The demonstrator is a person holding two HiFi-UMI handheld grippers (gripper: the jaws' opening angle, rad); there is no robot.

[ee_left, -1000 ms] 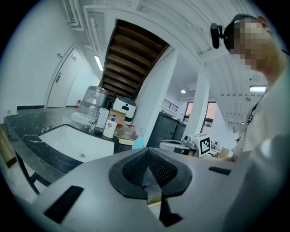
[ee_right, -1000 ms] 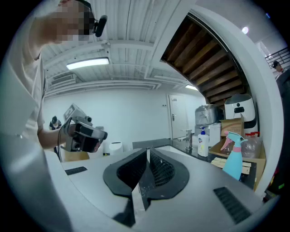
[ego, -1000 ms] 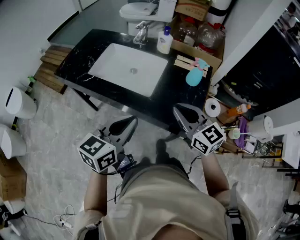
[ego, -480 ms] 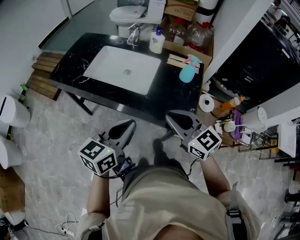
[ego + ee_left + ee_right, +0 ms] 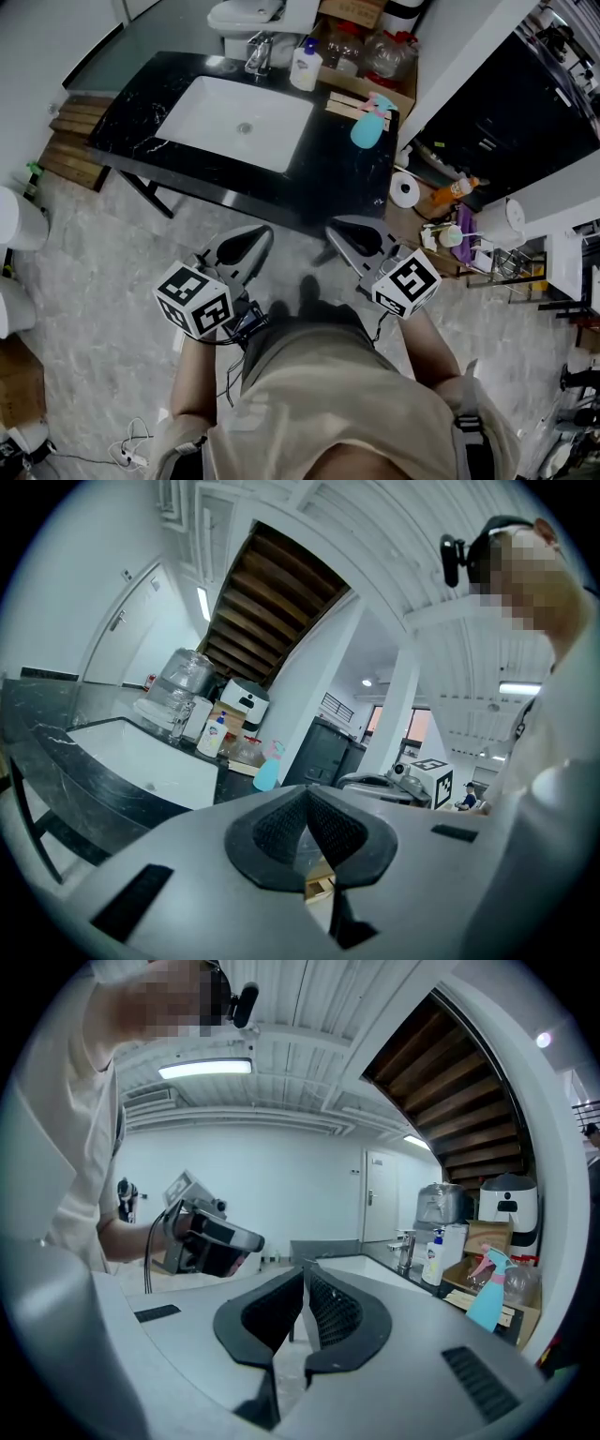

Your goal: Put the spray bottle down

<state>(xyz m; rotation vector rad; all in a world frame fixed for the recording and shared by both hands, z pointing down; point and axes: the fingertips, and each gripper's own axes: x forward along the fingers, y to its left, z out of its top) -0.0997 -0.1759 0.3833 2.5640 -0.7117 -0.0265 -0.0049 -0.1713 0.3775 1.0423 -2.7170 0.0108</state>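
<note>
The light-blue spray bottle (image 5: 367,128) with a pink trigger stands upright on the black counter (image 5: 337,178), right of the sink. It also shows small in the left gripper view as the spray bottle (image 5: 269,767) and at the right of the right gripper view as the spray bottle (image 5: 490,1294). Neither gripper touches it. My left gripper (image 5: 251,234) and right gripper (image 5: 337,232) hang over the floor in front of the counter, close to my body. Both are shut and hold nothing, as the left gripper (image 5: 307,803) and right gripper (image 5: 305,1290) show.
A white sink basin (image 5: 234,120) with a faucet (image 5: 259,52) fills the counter's left. A white soap bottle (image 5: 304,68) and a cardboard box (image 5: 373,77) of jars stand at the back. A paper roll (image 5: 405,190) and an orange bottle (image 5: 451,190) lie right of the counter.
The counter has slid up and away in the head view as I draw back from it. The right gripper has moved back with me. The spray bottle has stayed on the counter.
</note>
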